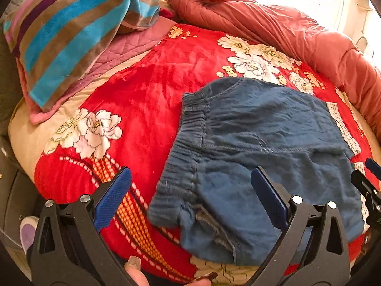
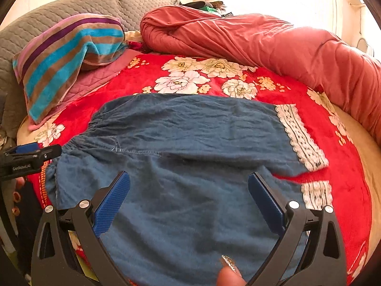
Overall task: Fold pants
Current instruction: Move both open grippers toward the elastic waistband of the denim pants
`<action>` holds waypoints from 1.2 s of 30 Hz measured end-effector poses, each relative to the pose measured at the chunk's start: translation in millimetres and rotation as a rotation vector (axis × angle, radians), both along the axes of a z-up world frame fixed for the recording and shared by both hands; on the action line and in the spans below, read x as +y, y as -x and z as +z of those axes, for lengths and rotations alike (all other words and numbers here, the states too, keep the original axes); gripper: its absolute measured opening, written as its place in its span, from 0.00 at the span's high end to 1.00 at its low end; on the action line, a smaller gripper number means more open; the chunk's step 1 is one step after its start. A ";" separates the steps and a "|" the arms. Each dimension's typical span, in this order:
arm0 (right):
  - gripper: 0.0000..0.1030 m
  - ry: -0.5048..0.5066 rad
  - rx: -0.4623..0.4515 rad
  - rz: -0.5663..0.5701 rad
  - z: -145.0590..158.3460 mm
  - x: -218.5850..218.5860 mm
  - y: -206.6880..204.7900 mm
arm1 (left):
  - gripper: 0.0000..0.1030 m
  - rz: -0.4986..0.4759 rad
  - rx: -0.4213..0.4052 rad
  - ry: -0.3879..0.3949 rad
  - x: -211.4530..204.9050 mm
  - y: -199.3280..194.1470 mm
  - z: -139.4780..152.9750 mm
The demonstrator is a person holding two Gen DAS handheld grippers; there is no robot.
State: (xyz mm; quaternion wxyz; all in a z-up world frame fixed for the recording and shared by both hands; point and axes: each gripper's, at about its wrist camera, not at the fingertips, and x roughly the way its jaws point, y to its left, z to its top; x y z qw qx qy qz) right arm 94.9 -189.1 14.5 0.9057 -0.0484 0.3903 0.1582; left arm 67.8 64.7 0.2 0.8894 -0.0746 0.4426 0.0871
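Blue denim pants (image 1: 262,147) with an elastic waistband (image 1: 188,147) and white lace hems (image 2: 301,135) lie spread flat on a red floral blanket (image 1: 147,100). In the right wrist view the pants (image 2: 185,166) fill the middle, waistband to the left, lace hems to the right. My left gripper (image 1: 190,190) is open and empty, hovering above the waistband end. My right gripper (image 2: 189,190) is open and empty, hovering above the middle of the pants. The right gripper's tip shows at the left wrist view's right edge (image 1: 366,186).
A striped towel (image 1: 71,38) over a pink quilted pillow (image 1: 123,47) lies at the back left. A rolled salmon-red duvet (image 2: 262,45) runs along the back and right. Grey pillows (image 2: 83,4) sit at the bed head. The bed's edge is close in front.
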 end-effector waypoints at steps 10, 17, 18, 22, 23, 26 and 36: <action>0.04 0.033 -0.003 0.030 -0.3 6.4 -37.2 | 0.08 -0.003 0.022 0.027 15.0 -38.9 -5.0; 0.04 -0.028 0.104 0.087 -8.1 14.3 -82.2 | 0.08 -0.013 0.021 -0.026 22.0 -61.0 -6.7; 0.04 -0.028 0.125 0.089 -10.1 16.7 -90.5 | 0.08 -0.010 0.019 -0.044 23.3 -64.3 -6.8; 0.04 -0.002 0.136 0.111 -13.2 28.0 -116.3 | 0.08 -0.027 0.025 0.005 34.8 -79.2 -11.0; 0.04 0.021 0.124 0.116 -13.9 32.2 -123.1 | 0.08 -0.032 0.022 0.013 37.7 -83.7 -11.6; 0.04 0.061 0.113 0.124 -17.7 38.4 -138.6 | 0.08 -0.082 -0.021 0.023 41.3 -95.3 -9.9; 0.04 0.134 0.110 0.204 -31.5 60.0 -188.6 | 0.15 -0.227 0.022 -0.015 31.1 -143.3 -28.4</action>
